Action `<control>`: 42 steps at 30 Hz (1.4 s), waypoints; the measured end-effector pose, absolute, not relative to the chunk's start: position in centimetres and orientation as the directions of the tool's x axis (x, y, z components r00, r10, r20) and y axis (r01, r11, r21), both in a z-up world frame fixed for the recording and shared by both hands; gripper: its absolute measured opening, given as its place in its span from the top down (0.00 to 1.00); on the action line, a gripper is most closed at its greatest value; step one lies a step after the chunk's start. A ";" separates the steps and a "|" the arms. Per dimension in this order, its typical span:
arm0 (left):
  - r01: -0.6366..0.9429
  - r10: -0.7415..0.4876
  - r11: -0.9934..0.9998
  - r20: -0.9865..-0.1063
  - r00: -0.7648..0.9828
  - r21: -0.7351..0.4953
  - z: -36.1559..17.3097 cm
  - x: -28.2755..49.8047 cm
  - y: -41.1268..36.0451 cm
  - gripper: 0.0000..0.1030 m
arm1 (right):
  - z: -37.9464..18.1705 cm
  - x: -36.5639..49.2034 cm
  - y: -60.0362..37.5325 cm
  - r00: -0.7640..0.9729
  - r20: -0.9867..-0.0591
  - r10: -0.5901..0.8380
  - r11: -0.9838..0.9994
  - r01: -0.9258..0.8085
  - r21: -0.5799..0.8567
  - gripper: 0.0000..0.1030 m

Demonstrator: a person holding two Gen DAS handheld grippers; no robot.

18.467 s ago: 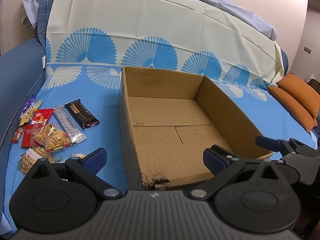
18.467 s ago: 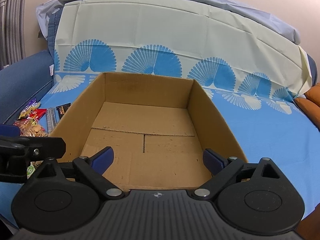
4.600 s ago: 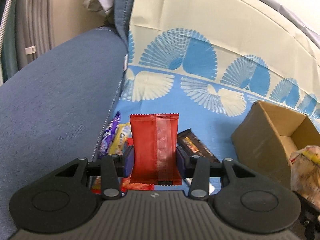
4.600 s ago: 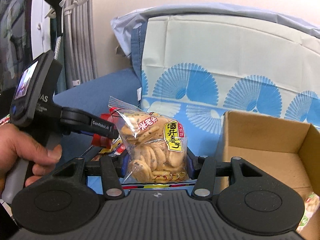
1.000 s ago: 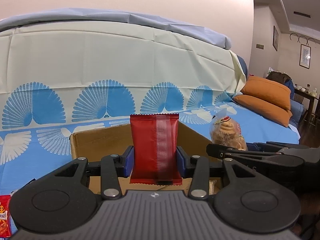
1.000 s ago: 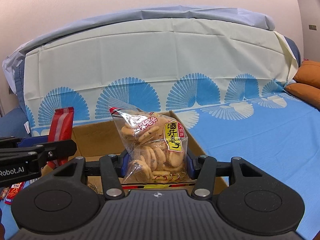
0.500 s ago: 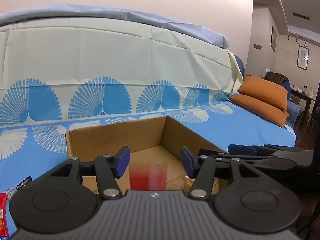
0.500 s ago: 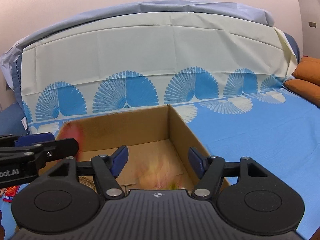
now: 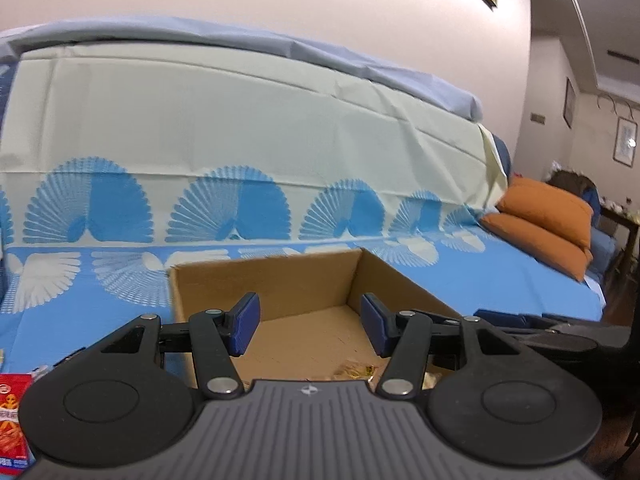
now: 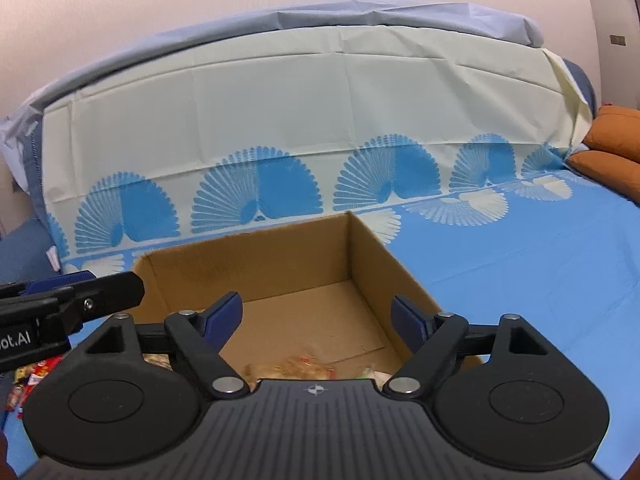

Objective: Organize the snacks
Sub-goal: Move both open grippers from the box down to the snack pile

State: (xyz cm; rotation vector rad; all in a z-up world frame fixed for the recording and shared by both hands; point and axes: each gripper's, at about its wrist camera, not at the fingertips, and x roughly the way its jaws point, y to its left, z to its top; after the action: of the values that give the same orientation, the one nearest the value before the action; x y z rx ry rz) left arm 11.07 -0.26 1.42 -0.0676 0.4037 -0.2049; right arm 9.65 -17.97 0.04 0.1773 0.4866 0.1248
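A brown cardboard box sits on the blue patterned sofa cover. My left gripper is open and empty above the box's near left part. My right gripper is open and empty above the box's near edge. A clear bag of crackers lies on the box floor just below the right gripper; a bit of wrapper shows in the left wrist view. The red packet is hidden behind the gripper body. A red snack packet and more loose snacks lie left of the box.
The sofa back with the cream and blue fan-print cloth rises behind the box. Orange cushions lie at the right end. The left gripper's arm reaches in from the left in the right wrist view.
Both grippers opened over the box one second ago; the red packet and the cracker bag dropped into it. The jaws now stand wider and both grippers have shifted slightly.
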 end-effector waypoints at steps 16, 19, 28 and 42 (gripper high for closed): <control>0.057 -0.020 0.996 -0.447 0.894 0.069 3.0 6.2 11.2 0.30 | 2.3 7.2 -13.3 0.889 -0.329 0.319 0.937 -0.244 0.251 0.21; -0.027 0.012 0.999 -0.528 0.849 -0.020 1.7 5.9 14.6 0.50 | 2.6 6.8 -11.8 0.872 -0.328 0.364 0.923 -0.290 0.253 0.23; -0.218 0.167 0.975 -0.528 0.833 -0.036 2.0 4.7 19.6 0.78 | 2.7 4.8 -6.4 0.797 -0.343 0.497 0.867 -0.441 0.233 0.40; -0.346 0.223 0.933 -0.589 0.777 -0.103 1.0 4.7 24.1 0.78 | 1.4 1.5 1.4 0.636 -0.382 0.670 0.732 -0.651 0.200 0.61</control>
State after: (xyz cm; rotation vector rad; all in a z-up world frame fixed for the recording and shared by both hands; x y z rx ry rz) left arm 4.67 24.08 1.03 -0.2103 0.6084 0.3100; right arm 1.52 1.42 1.45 0.0445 0.4551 0.7551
